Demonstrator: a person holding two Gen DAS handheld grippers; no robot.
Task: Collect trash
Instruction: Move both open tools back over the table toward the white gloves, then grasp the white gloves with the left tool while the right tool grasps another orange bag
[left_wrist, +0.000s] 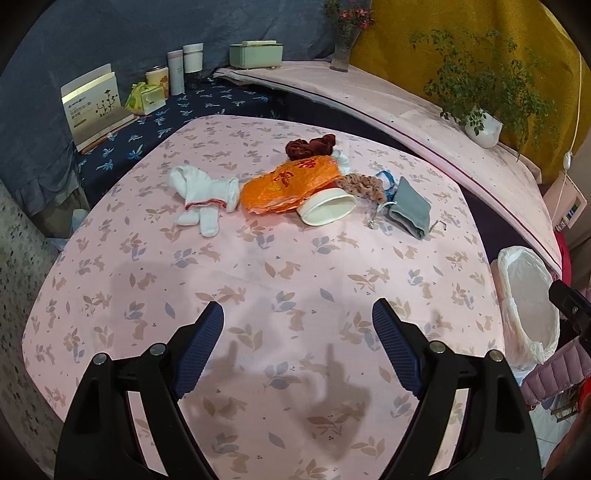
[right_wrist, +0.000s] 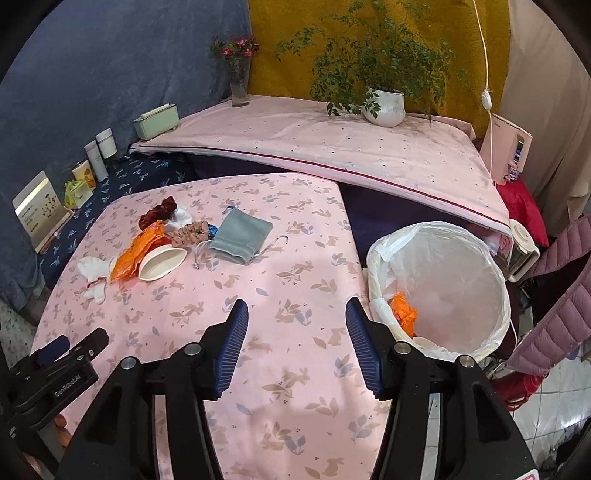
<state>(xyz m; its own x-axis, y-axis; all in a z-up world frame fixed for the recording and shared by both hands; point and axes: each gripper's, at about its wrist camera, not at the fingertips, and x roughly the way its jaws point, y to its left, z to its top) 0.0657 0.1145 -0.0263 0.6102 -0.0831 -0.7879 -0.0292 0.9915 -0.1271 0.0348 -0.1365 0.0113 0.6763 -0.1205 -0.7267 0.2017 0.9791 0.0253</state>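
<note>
Both tools hover empty above a bench (left_wrist: 110, 295) draped in a pink leaf-and-rabbit cloth, with the trash collection judged to be under way but far from finished. The left tool (left_wrist: 297, 325) is spread wide with nothing between its blue pads, and the right tool (right_wrist: 296, 325) is likewise released, its jaws apart over bare cloth near the bench's right edge. Just off that edge stands the bin (right_wrist: 495, 280), lined with a white plastic bag; inside it lie a crumpled orange scrap (right_wrist: 404, 314) and the rim of a pale cup-like piece (right_wrist: 428, 341), which suggests a first load is already in. Most of the clutter remains on the far half of the bench, well apart from both tools: a pair of white gloves (left_wrist: 203, 195) at the left, an orange plastic bag (left_wrist: 288, 184) touching a tipped white paper bowl (left_wrist: 327, 210), a dark red scrunchie (left_wrist: 310, 146) behind them, a tan scrunchie (left_wrist: 358, 184) with a blue item tucked beside it, and a grey drawstring pouch (left_wrist: 410, 210) at the right end of the pile. Which of these count as trash is a matter of judgement; the orange bag and the paper bowl look the likeliest candidates, and neither is yet gripped.
</note>
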